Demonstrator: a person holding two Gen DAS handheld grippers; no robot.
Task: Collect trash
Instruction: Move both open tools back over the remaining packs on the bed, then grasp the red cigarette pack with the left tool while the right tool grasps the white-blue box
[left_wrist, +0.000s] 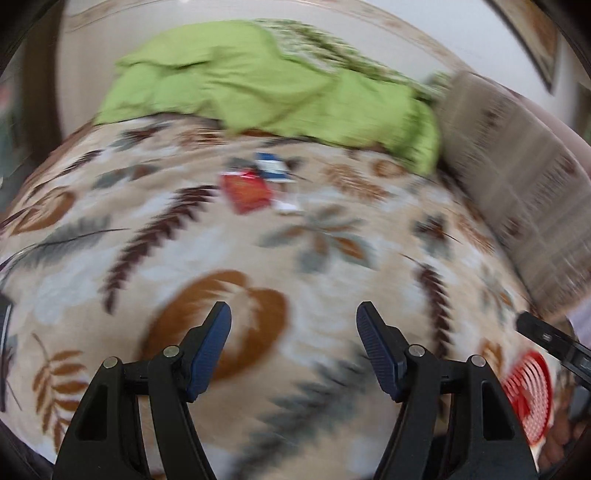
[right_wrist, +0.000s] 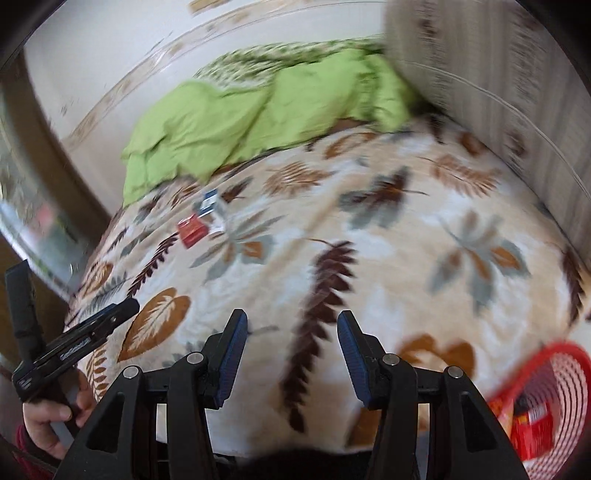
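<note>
Jaws on both tools stand spread, with nothing between the blue pads. The left gripper (left_wrist: 293, 317) hangs over a brown leaf printed on the bed's blanket (left_wrist: 155, 273), and its two fingers frame only bare fabric. The right gripper (right_wrist: 291, 326) hangs above a dark feather-like frond in the same print, its jaws parted a little less widely than the other pair's and likewise empty.

Out past the fingertips, toward the far side of the bed, lies the trash: a red packet (left_wrist: 248, 194) flat on the blanket, with a blue and white wrapper (left_wrist: 272, 168) just beside it on its far side, and a small white scrap (left_wrist: 288, 206) near the packet's corner. From the right wrist view the same little cluster sits well apart from the jaws, up and to the left. All of it is blurred, so I cannot read any print on them.

Behind the litter a crumpled green duvet (left_wrist: 258, 88) is heaped against the pale wall. A striped cushion (left_wrist: 517, 177) stands along the bed's right side. At the near right corner sits a red mesh basket (right_wrist: 561, 391), and red packaging shows inside it. A hand (right_wrist: 48, 421) grips the left tool's handle at the lower left of the right wrist view.
</note>
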